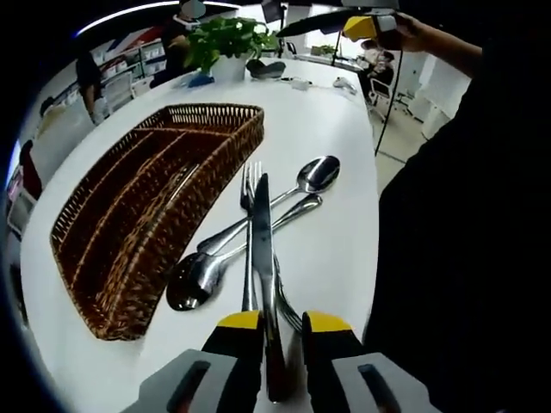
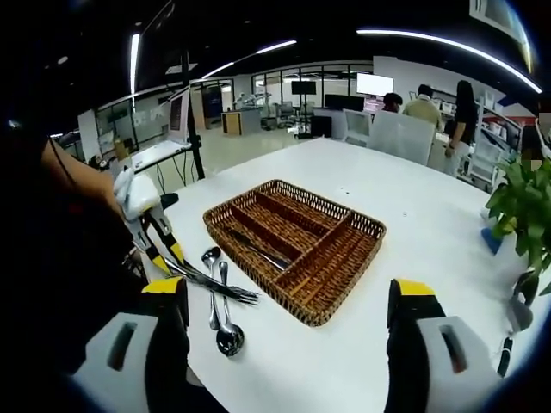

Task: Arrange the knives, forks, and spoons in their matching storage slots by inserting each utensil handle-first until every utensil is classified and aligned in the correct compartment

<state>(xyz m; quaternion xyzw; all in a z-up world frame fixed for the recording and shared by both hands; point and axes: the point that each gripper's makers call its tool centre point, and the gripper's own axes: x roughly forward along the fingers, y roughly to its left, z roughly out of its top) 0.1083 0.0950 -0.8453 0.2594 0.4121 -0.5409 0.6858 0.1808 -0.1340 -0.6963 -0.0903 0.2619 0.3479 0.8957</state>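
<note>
My left gripper (image 1: 282,323) sits low over the white table (image 1: 340,258), its yellow-tipped jaws close on either side of a knife's (image 1: 263,249) handle; whether they press it I cannot tell. The knife lies on top of a fork (image 1: 249,215) and two crossed spoons (image 1: 317,174), (image 1: 191,282). A wicker basket (image 1: 112,320) with long compartments lies left of them, one utensil (image 1: 181,185) inside. In the right gripper view, my right gripper (image 2: 288,291) hangs wide open above the basket (image 2: 331,311), and the left gripper (image 2: 164,254) meets the utensil pile (image 2: 219,288).
A potted plant (image 1: 225,39) (image 2: 525,215) and small items (image 1: 267,69) stand at the table's far end. The table edge (image 1: 372,215) runs right of the utensils. Several people, desks and chairs fill the room behind.
</note>
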